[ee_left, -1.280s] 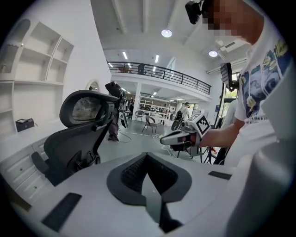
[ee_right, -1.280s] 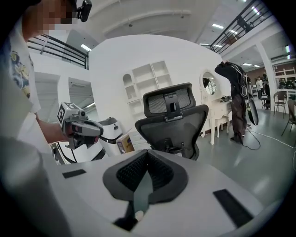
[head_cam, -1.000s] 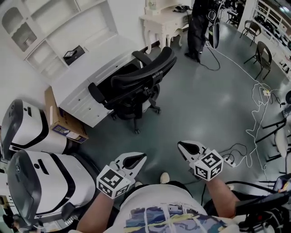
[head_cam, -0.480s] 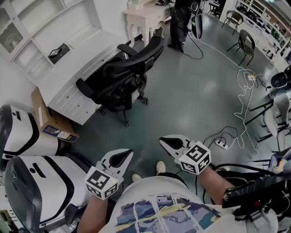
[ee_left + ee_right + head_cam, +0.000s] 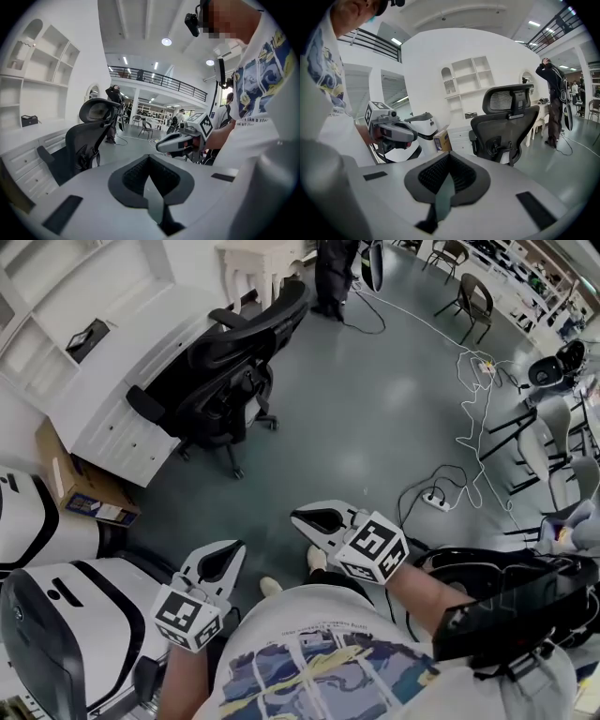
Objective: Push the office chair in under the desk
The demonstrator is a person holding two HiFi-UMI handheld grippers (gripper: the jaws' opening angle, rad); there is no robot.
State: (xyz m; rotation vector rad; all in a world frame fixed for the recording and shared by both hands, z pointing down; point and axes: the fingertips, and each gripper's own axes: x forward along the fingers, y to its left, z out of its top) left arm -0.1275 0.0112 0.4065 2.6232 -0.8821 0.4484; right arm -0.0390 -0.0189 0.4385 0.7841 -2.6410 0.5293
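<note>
Grey polished floor [image 5: 375,418] of a big open workroom, with loose white cables [image 5: 469,418] and a power strip [image 5: 433,500] trailing over it at right. Along the left wall, white shelving [image 5: 56,277] above a white desk [image 5: 112,409]. On the floor at the desk's near end, a cardboard box [image 5: 80,488]; nearer still, white-and-black machines [image 5: 66,615].

Black office chair [image 5: 225,362] close against the desk's front, backrest toward the open floor, set at an angle to the desk edge. Extent of the seat under the top not clear. Beyond the chair, a small white table [image 5: 258,259] and a person in dark clothes [image 5: 333,273].

Low in front of a patterned shirt [image 5: 309,681], left gripper [image 5: 232,551] and right gripper [image 5: 302,517] side by side. Both pointing toward the chair and well apart from it. Jaws of each pressed together, with nothing between them and nothing touched.
</note>
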